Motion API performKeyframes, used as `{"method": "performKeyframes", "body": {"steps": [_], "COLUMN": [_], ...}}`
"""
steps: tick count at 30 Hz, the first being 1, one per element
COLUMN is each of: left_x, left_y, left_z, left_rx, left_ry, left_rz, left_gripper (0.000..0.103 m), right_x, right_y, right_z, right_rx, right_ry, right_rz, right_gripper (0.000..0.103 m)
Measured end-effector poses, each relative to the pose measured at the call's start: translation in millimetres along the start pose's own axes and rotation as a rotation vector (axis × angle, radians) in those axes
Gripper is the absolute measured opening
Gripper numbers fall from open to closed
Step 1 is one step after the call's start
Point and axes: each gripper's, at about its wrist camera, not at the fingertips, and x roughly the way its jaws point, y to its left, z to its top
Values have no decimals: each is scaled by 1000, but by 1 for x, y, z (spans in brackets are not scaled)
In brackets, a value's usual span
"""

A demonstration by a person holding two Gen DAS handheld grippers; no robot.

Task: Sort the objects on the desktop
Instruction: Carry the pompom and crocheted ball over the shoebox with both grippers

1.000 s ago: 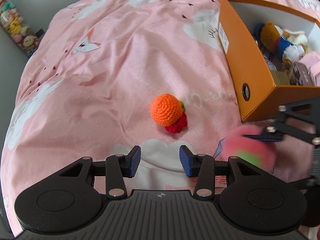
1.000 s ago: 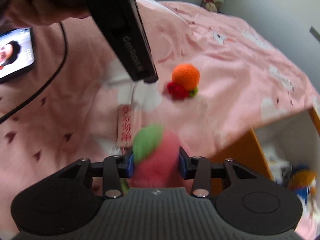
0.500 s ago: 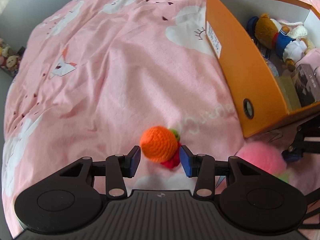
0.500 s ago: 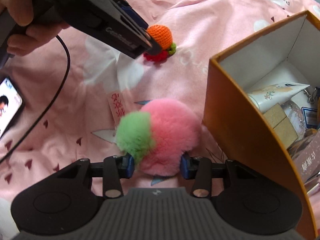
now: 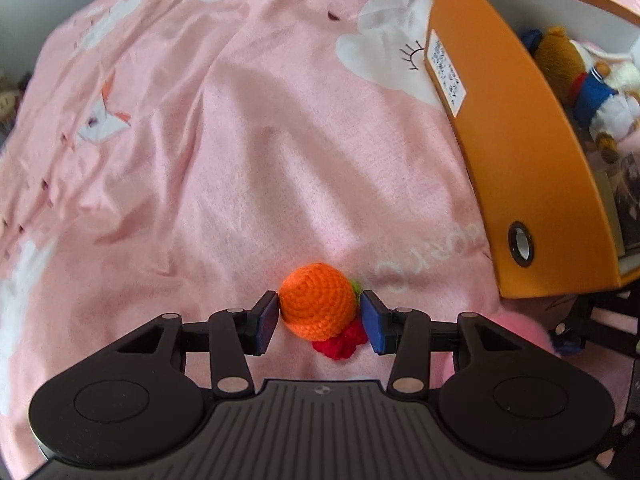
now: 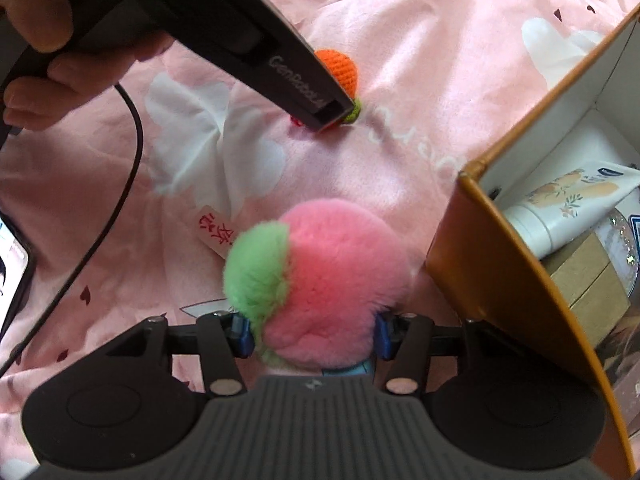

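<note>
An orange crocheted ball (image 5: 318, 300) with a red and green trim lies on the pink bedspread (image 5: 240, 140). My left gripper (image 5: 319, 322) is open with its blue pads on either side of the ball, just touching or nearly so. It shows in the right wrist view too (image 6: 340, 66), partly behind the left gripper's body. My right gripper (image 6: 312, 334) is shut on a pink and green fluffy pompom (image 6: 320, 280), beside the orange box (image 6: 520, 280). The box (image 5: 520, 140) stands at the right.
The box holds plush toys (image 5: 580, 80), a white tube (image 6: 568, 208) and a cardboard tin (image 6: 588, 276). A phone (image 6: 12, 272) and a black cable (image 6: 120, 200) lie at the left. A small paper tag (image 6: 216, 232) lies by the pompom.
My left gripper has moved forward until the orange ball sits between its pads. My right gripper has carried the pompom closer to the box's corner.
</note>
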Motion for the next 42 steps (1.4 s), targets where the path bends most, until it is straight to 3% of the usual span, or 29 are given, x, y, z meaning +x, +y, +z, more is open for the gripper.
{"method": "performKeyframes", "body": {"steps": [11,15,19,24,32,42], "left_x": [-22,-37,-53,-68,-80,-104], "left_y": [0,-3,-5,-6,-8,-19], "left_z": [-22,-38,-55,-78,-106,-120], "left_rx": [-34,-44,-92,-184,-327,-393], "left_ry": [-13,-16,-26,-46,-70,-122], "left_rz": [24,37,49,46,47,52], "left_gripper": [47,47,47,47,47,47], "right_x": [-2,-12,-17,-21,-4,-32], "right_y": [10,10,9,-1,-14,-9], "right_z": [-4,-10,-21,-20,-19,-33], "right_rx": [4,28,61,124,194,132], "right_ry": [-17,-77,-148,-213,-276,-366], "right_rz": [-10,25,70,107,85,102], "right_gripper": [58,61,71,71,53,48]}}
